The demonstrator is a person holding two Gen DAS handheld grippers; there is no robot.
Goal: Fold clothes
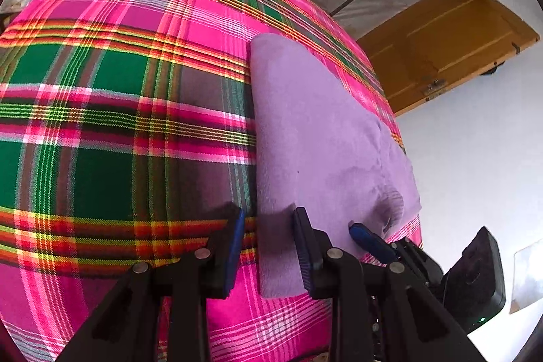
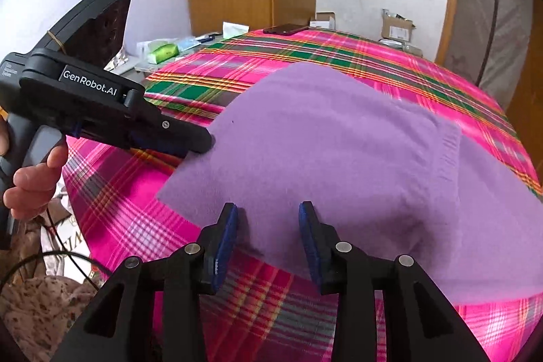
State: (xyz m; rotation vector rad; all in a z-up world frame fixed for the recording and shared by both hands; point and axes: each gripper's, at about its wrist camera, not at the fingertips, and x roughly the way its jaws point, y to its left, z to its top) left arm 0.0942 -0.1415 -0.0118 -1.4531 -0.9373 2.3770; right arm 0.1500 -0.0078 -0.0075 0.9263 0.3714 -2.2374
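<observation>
Tools (image 1: 269, 251) (image 2: 268, 243) angled down, jaws apart, over purple garment (image 2: 339, 158)

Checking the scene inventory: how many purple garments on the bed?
1. The purple garment lies flat on the plaid bedspread, near its front edge, between both claws. More could be hidden beyond the frame.

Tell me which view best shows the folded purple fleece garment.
The right wrist view: the purple fleece garment fills the frame, near edge and ribbed hem included. The left wrist view shows it narrow, obliquely.
</observation>
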